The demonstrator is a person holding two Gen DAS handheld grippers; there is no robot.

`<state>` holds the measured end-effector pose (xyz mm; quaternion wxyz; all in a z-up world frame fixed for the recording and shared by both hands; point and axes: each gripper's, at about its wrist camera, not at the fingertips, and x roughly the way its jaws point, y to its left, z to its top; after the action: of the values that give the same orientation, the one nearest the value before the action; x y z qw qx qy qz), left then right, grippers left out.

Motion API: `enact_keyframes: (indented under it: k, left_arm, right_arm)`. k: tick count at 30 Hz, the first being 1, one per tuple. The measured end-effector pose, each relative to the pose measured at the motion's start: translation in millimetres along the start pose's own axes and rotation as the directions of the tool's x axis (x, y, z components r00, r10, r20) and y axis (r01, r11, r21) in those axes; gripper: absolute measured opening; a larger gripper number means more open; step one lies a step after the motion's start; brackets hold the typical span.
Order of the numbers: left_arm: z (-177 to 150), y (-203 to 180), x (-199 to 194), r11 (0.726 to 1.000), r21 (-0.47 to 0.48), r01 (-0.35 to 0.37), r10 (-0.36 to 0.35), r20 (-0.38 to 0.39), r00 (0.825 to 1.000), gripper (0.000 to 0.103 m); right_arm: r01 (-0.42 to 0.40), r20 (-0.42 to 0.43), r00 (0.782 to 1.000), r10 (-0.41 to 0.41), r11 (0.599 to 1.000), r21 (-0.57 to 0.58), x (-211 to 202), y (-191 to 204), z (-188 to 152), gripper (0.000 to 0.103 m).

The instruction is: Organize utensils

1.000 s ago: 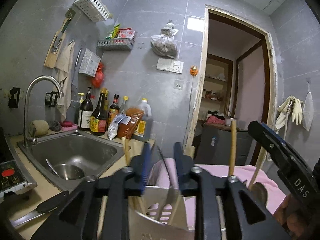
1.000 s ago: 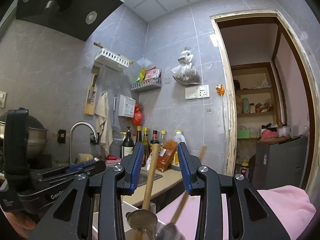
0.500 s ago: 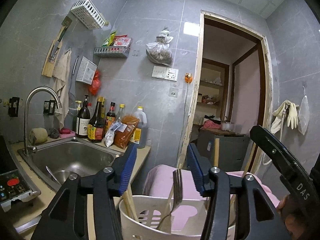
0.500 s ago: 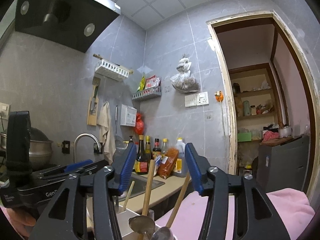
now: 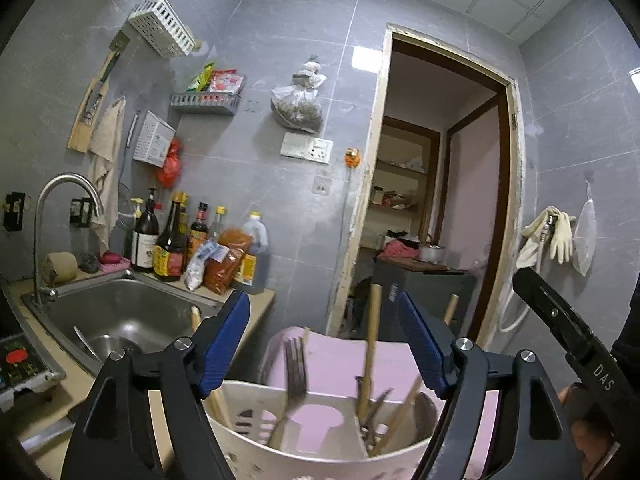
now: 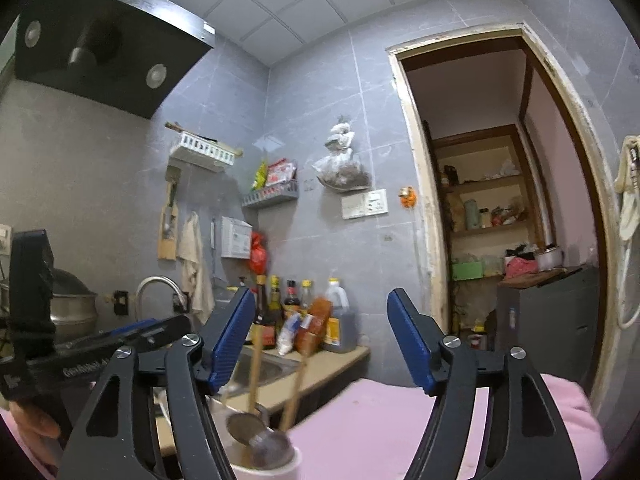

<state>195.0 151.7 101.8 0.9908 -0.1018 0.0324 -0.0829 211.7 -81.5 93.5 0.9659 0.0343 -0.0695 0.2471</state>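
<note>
A: White plastic caddy [image 5: 320,450] on the desk [image 5: 256,300] now holds a fork [image 5: 295,364], wooden-handled pieces [image 5: 370,344] and ladles [image 6: 246,426]. We read most of the sorting as done.

B: Jaws?

A: Left gripper [image 5: 324,344] and right gripper [image 6: 320,340] are both opening wide. Nothing pinched; the handles just stand loose between them.

B: Left to do?

A: One utensil [image 5: 84,342] lies in the sink [image 5: 120,312]. Possibly a knife at the desk edge; we can't tell.
</note>
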Motion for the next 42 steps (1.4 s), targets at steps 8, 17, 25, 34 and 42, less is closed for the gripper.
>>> enact_keyframes:
  k: [8,17,25,34,42]
  left_arm:
    - [-5.5,-23.4,-10.3,0.999,-0.003,0.040,-0.040,-0.051,0.998,0.095]
    - [-22.0,-63.1,-36.3,0.994,0.063,0.088,-0.081,-0.106,0.991,0.101]
    - [-42.9,-90.0,-57.4,0.987,0.144,0.078,-0.054,-0.163,0.985,0.101]
    - [-74.4,-87.5,-76.3,0.990,0.136,0.042,-0.005,-0.264,0.965,0.101]
    - [-94.8,-89.8,-110.9,0.986,0.166,-0.012,0.053,-0.247,0.968,0.101]
  right_arm:
    - [0.080,-0.049,0.996,-0.080,0.997,-0.013,-38.3,-30.2,5.1,0.086]
    - [0.200,-0.140,0.969,-0.203,0.979,-0.036,-96.9,-48.7,11.0,0.103]
    - [0.285,-0.221,0.930,-0.294,0.956,-0.075,-138.7,-50.5,7.3,0.103]
    - [0.310,-0.317,0.893,-0.321,0.947,-0.084,-176.2,-43.8,-9.9,0.103]
    - [0.373,-0.319,0.866,-0.386,0.922,-0.106,-204.0,-27.2,-26.2,0.103]
